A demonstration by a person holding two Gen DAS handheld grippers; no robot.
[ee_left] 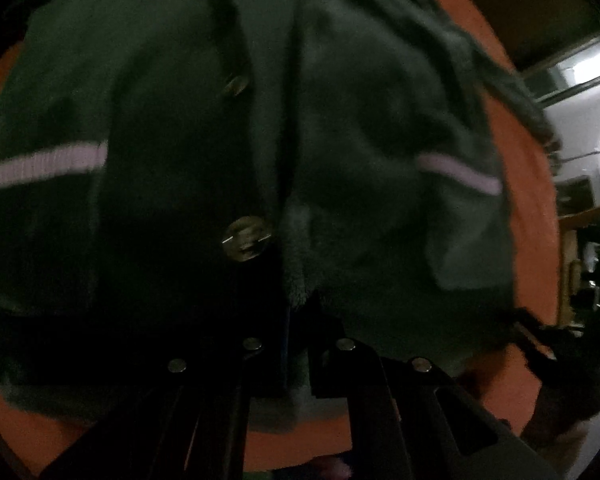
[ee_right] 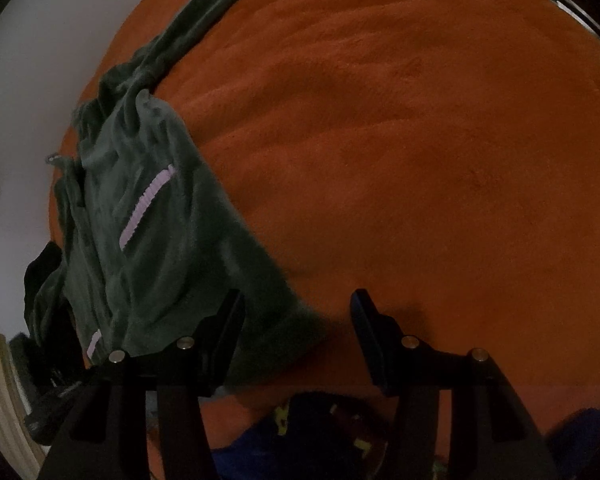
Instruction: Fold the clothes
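Note:
A dark green fleece jacket (ee_left: 180, 100) with lilac pocket stripes (ee_left: 48, 164) and round buttons (ee_left: 246, 238) lies spread on an orange blanket (ee_left: 528, 184). My left gripper (ee_left: 296, 320) points steeply down at the jacket's near hem. Its fingers are pinched together on the fluffy front edge, just below the lower button. In the right wrist view the same jacket (ee_right: 160, 240) lies at the left. My right gripper (ee_right: 298, 320) stands open over the jacket's near corner. Its left finger (ee_right: 230, 320) is above the green fabric and its right finger (ee_right: 364, 320) is above bare blanket.
The orange blanket (ee_right: 400, 160) stretches wide to the right of the jacket. A white wall (ee_right: 40, 80) lies beyond its left edge. Blue patterned cloth (ee_right: 300, 432) shows below the right gripper. Dim room furniture and a bright window (ee_left: 588, 64) lie past the blanket's right edge.

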